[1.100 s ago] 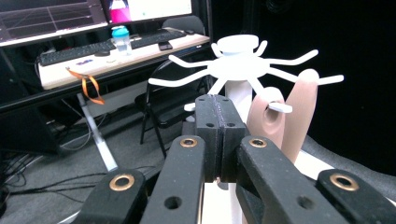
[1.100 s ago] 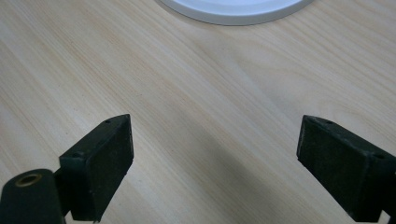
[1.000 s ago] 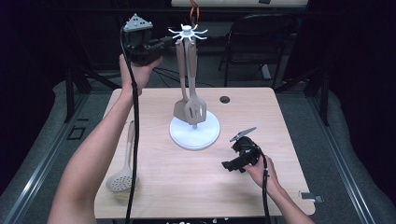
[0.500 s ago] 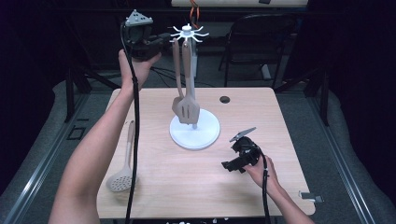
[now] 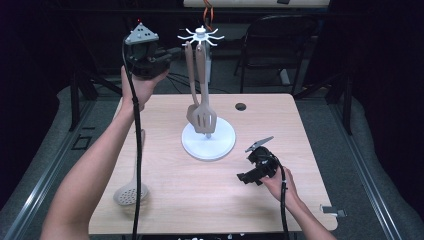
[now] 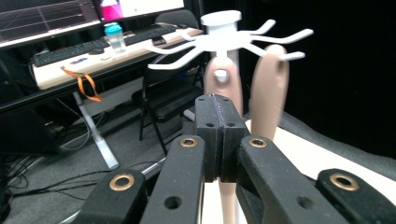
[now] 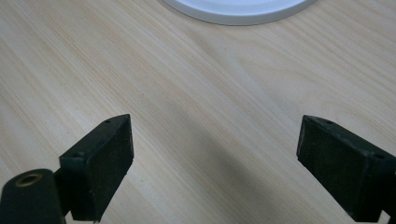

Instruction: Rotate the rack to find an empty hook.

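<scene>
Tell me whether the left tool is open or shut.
Shut. In the left gripper view the left tool has its two black pads pressed flat together, nothing between them, just short of the rack.

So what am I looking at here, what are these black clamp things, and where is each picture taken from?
A person sits at a wooden table and holds a hand tool in each hand: a two-jaw gripper with a camera on it. One picture looks down from above the table; the other two look along each gripper's own black jaws.

The left gripper is raised beside a white utensil stand. Its jaws are shut with nothing between them, as its own view shows. Two beige utensils, one a slotted spatula, hang from the stand's hooks.

The right gripper rests low over the table, jaws open and empty.

A perforated skimmer lies on the table by the left forearm.
</scene>
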`<state>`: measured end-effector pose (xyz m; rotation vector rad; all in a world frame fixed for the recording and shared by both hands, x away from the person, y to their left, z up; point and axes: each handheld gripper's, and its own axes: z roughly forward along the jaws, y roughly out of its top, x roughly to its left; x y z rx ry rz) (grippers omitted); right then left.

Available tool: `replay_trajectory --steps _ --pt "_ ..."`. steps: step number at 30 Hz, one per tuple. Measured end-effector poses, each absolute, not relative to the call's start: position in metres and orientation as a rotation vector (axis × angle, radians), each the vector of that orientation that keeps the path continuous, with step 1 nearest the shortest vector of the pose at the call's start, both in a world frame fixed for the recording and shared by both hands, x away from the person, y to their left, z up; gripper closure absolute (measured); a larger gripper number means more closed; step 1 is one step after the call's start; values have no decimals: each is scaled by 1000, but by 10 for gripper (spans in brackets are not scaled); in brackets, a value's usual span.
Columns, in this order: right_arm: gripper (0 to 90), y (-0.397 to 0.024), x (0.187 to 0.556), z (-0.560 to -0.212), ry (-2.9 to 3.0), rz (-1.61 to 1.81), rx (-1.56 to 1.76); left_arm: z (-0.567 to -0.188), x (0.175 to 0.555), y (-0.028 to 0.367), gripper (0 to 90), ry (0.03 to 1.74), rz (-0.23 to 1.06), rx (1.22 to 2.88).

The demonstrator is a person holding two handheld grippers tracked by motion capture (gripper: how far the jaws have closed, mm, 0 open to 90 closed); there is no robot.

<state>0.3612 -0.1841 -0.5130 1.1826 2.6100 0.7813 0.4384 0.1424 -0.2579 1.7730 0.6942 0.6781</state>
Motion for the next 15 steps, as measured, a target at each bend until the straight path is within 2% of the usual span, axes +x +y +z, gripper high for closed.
replay_trajectory --steps 8,15 --pt "105 -184 361 -513 2608 783 1187 -254 418 133 899 605 675 1810" --pt "106 -185 362 -513 2614 770 1170 -249 418 125 898 587 695 1812"
